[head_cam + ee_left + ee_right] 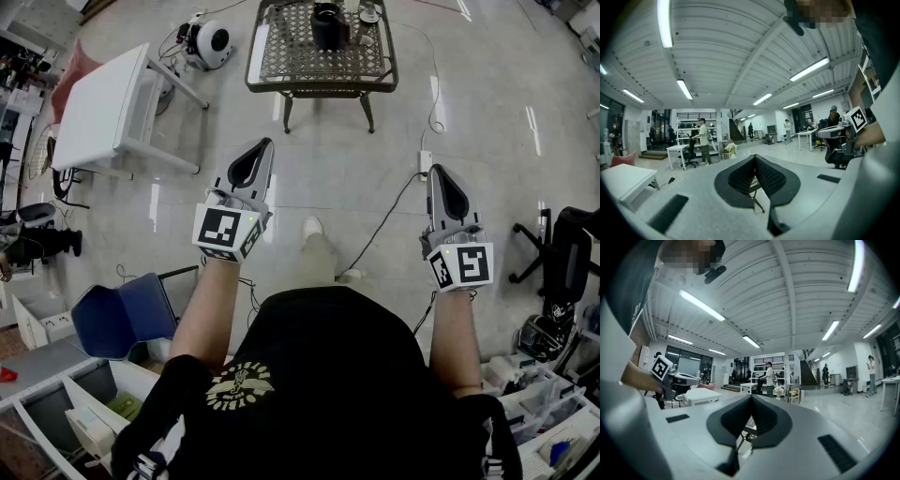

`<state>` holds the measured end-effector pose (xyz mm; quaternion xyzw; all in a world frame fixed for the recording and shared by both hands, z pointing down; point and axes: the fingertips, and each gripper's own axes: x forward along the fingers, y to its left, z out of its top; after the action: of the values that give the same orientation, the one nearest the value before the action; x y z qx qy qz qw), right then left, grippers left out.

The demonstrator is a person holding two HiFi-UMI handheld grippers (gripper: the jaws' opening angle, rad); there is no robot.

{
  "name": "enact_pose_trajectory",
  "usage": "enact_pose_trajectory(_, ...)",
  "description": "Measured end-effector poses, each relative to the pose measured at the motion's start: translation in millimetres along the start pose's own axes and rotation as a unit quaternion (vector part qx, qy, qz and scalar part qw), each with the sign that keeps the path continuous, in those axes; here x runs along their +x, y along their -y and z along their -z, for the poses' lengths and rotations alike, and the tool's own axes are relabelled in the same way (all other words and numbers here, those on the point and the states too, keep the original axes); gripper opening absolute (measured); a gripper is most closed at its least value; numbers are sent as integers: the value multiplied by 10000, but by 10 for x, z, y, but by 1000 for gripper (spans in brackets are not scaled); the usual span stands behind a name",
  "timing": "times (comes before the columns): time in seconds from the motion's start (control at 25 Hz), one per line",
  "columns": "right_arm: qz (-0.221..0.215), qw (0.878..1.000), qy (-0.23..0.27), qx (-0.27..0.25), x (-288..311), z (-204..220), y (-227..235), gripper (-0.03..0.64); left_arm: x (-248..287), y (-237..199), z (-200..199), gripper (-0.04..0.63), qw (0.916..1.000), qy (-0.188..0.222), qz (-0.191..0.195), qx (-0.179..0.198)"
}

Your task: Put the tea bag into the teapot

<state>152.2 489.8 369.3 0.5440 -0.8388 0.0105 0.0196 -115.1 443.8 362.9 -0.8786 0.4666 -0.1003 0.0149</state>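
Teapot [328,25]: dark, set on the lattice surface [291,47] at the far end of the floor, well apart from both tongs. Tea bag: not made out in any view. Left tongs [262,150] and right tongs [438,173]: both closed, nothing held. Risks, as judged: the floor cable [386,214] may be snagged on approach; the bag may be nudged away if the tongs are not opened; a thin bag may be poorly pinched and dropped beside the pot.

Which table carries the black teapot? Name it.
The dark metal lattice-top table straight ahead; the black teapot stands on it. The white table at left carries none.
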Motion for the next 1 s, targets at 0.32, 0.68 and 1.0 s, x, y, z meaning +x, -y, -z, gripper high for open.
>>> enact_pose_trajectory(0.32, -72, 9998, -38, 204, 711, 194, 47, 6, 542, -512, 216, -3, 9999, -55, 31, 97)
enact_pose_trajectory(0.68, 237, 9994, -238, 12, 1498, 80, 69, 6, 886, -1317, 363, -3, 9999, -39, 72, -87)
enact_pose_trajectory(1.0, 796, 9960, -77, 401, 1848, -240, 184, 6, 1149, -1818, 306, -3, 9997, 124, 213, -94)
